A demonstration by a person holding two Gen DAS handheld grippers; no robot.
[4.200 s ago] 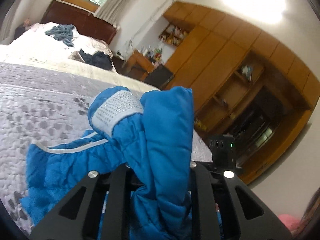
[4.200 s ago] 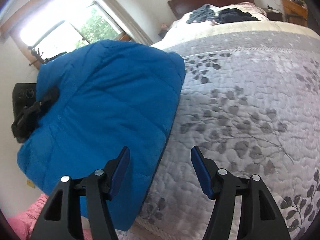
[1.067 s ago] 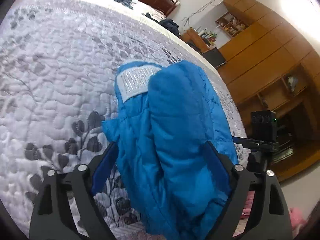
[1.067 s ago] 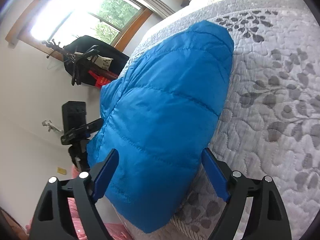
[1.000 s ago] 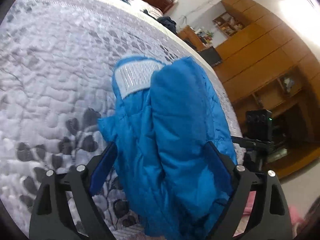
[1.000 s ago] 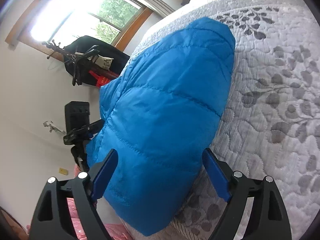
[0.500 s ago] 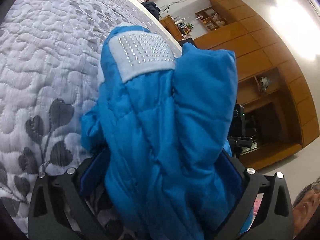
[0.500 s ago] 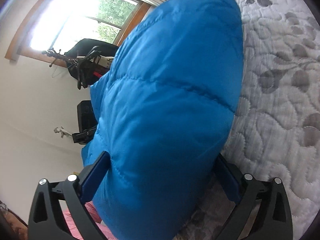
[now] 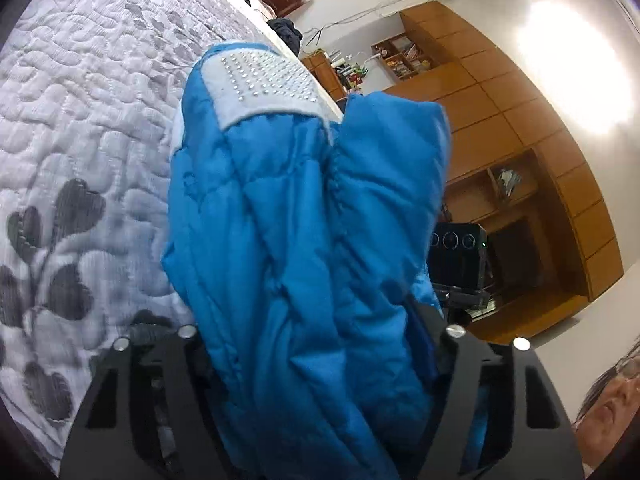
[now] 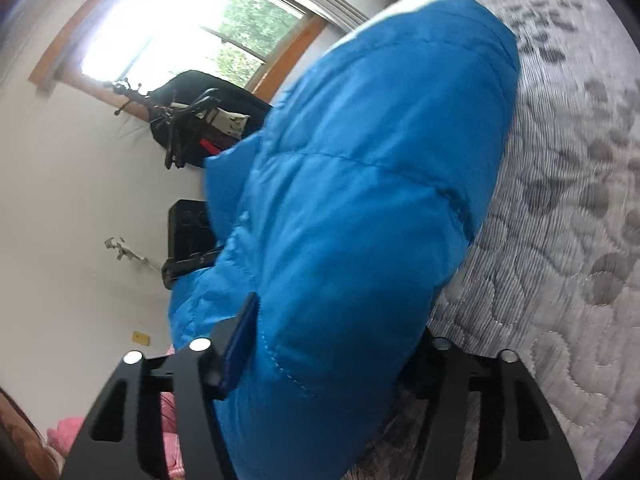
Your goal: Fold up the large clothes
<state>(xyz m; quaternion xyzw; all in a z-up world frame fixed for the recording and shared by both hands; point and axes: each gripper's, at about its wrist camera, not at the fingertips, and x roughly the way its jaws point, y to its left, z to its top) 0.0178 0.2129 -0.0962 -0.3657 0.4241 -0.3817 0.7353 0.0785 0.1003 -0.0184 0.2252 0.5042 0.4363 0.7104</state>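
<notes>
A grey quilted bedspread with a dark leaf pattern [image 9: 80,128] covers the bed. On its near edge lies the bright blue padded jacket [image 10: 360,200], folded into a thick bundle, a white studded patch [image 9: 264,84] on top. The left gripper [image 9: 316,364] and right gripper [image 10: 332,364] each pinch the bundle's near end.

The left gripper [image 9: 316,364], a black two-finger tool with blue pads, has its jaws pressed in on both sides of the thick blue quilted padded jacket [image 9: 304,240], which bulges up between them and hides the fingertips. The right gripper [image 10: 336,344], of the same build, is clamped around another thick fold of that jacket; its left blue pad [image 10: 240,336] presses the fabric, its right finger is hidden.
</notes>
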